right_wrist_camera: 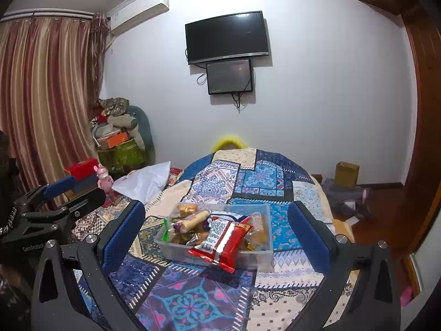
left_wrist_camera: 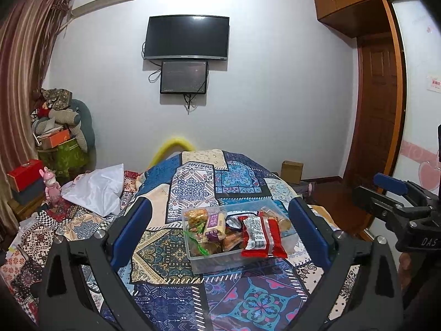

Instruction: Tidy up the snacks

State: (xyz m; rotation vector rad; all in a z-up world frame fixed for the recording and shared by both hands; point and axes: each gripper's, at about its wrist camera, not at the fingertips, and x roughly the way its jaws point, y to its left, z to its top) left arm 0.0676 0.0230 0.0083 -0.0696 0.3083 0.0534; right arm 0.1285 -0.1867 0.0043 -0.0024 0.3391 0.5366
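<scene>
A clear plastic box (left_wrist_camera: 217, 263) (right_wrist_camera: 261, 256) sits on the patchwork cloth and holds several wrapped snacks. A red snack bag (left_wrist_camera: 260, 234) (right_wrist_camera: 223, 244) lies tilted over its near rim. My left gripper (left_wrist_camera: 220, 234) is open and empty, its blue pads either side of the box from behind and above. My right gripper (right_wrist_camera: 217, 234) is also open and empty, framing the same box. The right gripper also shows at the right edge of the left wrist view (left_wrist_camera: 397, 195), and the left gripper at the left edge of the right wrist view (right_wrist_camera: 66, 193).
The patchwork-covered table (left_wrist_camera: 193, 182) drops off at its far edge. A white bag (left_wrist_camera: 96, 187) and a pink toy (left_wrist_camera: 52, 184) lie to the left. A cardboard box (right_wrist_camera: 346, 175) stands on the floor at right. A wooden door (left_wrist_camera: 374, 110) is beyond.
</scene>
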